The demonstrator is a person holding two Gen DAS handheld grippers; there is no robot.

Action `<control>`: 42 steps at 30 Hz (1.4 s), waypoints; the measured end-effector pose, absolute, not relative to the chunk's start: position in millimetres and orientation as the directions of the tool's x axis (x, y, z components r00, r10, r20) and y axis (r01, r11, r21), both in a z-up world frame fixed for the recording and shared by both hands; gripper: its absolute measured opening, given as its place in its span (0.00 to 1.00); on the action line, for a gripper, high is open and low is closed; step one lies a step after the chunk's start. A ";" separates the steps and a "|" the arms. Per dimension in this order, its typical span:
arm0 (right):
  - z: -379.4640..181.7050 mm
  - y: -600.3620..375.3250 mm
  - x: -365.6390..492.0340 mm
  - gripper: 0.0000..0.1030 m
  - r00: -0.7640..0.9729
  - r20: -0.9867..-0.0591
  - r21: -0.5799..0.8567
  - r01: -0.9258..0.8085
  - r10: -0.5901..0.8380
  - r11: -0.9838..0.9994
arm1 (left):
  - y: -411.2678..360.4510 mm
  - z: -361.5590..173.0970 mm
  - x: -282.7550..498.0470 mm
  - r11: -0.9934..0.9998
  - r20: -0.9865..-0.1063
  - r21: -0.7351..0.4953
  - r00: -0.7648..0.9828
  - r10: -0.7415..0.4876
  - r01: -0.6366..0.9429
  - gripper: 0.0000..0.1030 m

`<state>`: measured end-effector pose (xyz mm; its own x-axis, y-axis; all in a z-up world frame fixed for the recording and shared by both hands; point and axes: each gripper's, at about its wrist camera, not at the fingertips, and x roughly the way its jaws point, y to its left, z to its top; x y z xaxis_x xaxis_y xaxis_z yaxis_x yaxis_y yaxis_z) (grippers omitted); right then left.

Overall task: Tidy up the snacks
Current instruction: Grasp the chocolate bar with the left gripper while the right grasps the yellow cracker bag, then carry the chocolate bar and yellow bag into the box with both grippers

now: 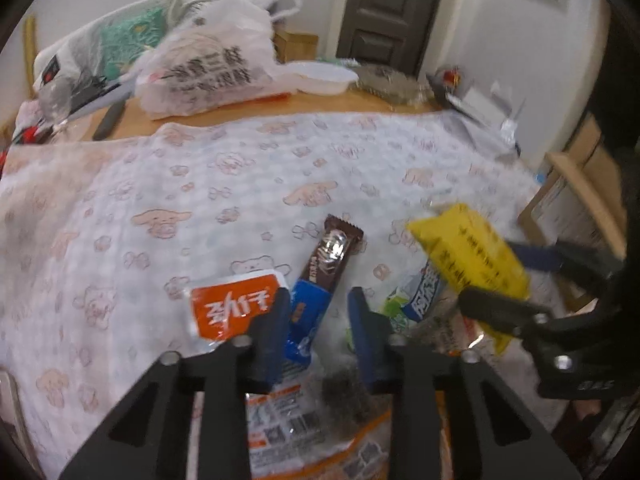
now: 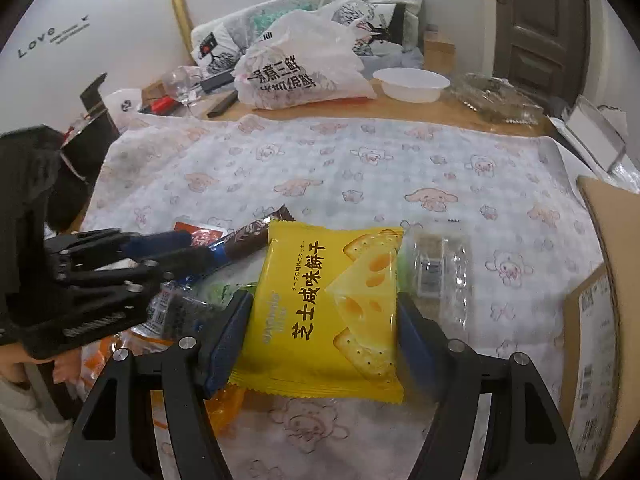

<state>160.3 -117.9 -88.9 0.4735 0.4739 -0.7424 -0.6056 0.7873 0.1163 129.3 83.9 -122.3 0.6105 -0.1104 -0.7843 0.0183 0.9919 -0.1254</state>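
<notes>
My right gripper (image 2: 323, 300) is shut on a yellow cheese cracker packet (image 2: 320, 320), one finger pressing each side edge, and the packet hangs tilted above the snack pile. In the left wrist view the same packet (image 1: 464, 252) sits in the right gripper (image 1: 488, 272) at the right. My left gripper (image 1: 318, 300) hovers low over the pile with its jaws narrow. A blue packet (image 1: 306, 312) lies between them against the left finger, with a strip of cloth showing beside the right finger. A brown chocolate bar (image 1: 332, 252) lies over the blue packet, and an orange-and-white packet (image 1: 232, 308) lies to its left.
A cartoon-print cloth (image 2: 360, 176) covers the table. A clear plastic tray (image 2: 440, 276) lies right of the yellow packet, with a cardboard box (image 2: 600, 300) at the right edge. Printed plastic bags (image 2: 304, 72) and a white bowl (image 2: 412, 84) stand at the back. A large orange bag (image 1: 280, 420) lies under my left gripper.
</notes>
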 end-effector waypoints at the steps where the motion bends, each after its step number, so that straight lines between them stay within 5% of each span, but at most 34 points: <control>1: -89.9 -119.9 163.2 0.66 0.460 -0.739 0.128 -0.621 0.491 0.774 | 81.5 -124.7 133.4 0.994 -0.790 -0.110 0.605 -0.099 0.020 0.23; 10: -97.6 -124.6 167.2 0.66 0.390 -0.721 0.167 -0.705 0.573 0.689 | 62.3 -139.3 165.5 0.998 -0.831 0.026 0.556 -0.013 0.062 0.23; 24: -93.4 -127.9 158.4 0.66 0.383 -0.710 0.173 -0.719 0.591 0.674 | 55.8 -129.2 172.0 0.998 -0.839 0.015 0.544 -0.024 0.067 0.16; 42: 8.0 -164.7 72.2 0.66 0.514 -0.543 0.122 -0.734 0.664 0.668 | 28.5 16.2 48.1 0.999 -0.659 0.034 0.752 -0.002 0.033 0.16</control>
<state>72.2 -164.7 8.0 0.5141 0.6639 -0.5431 -0.7337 0.6684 0.1224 48.1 28.5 16.2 0.7518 -0.0022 -0.6594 0.0329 0.9989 0.0342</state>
